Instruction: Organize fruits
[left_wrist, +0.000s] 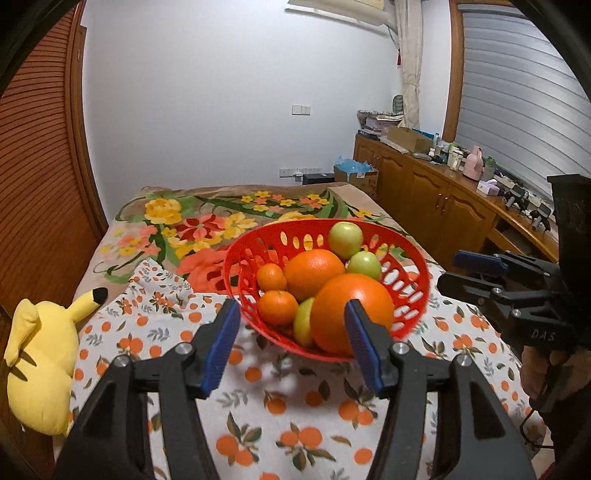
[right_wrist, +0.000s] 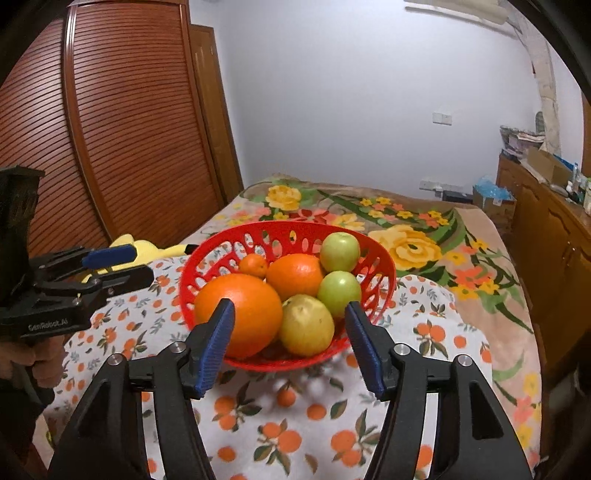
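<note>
A red slotted basket (left_wrist: 280, 226) (right_wrist: 258, 226) stands on an orange-print cloth (left_wrist: 295, 413) on the bed. It holds a large orange (left_wrist: 354, 291) (right_wrist: 243, 310), a smaller orange (left_wrist: 314, 269) (right_wrist: 295, 277), two mandarins (left_wrist: 277, 306), two green apples (left_wrist: 345, 240) (right_wrist: 340, 251) and a yellow-green fruit (right_wrist: 306, 325). My left gripper (left_wrist: 291, 321) (right_wrist: 143, 263) hangs open just short of the basket's near left side. My right gripper (right_wrist: 289, 314) (left_wrist: 448, 271) is open at its near right side. Neither has anything between its blue pads.
A yellow plush toy (left_wrist: 40, 362) (right_wrist: 140, 246) lies at the cloth's left edge. A floral blanket (left_wrist: 207, 221) covers the bed behind the basket. Slatted wooden doors (right_wrist: 129, 129) stand at the left. A cluttered wooden sideboard (left_wrist: 443, 192) runs along the right.
</note>
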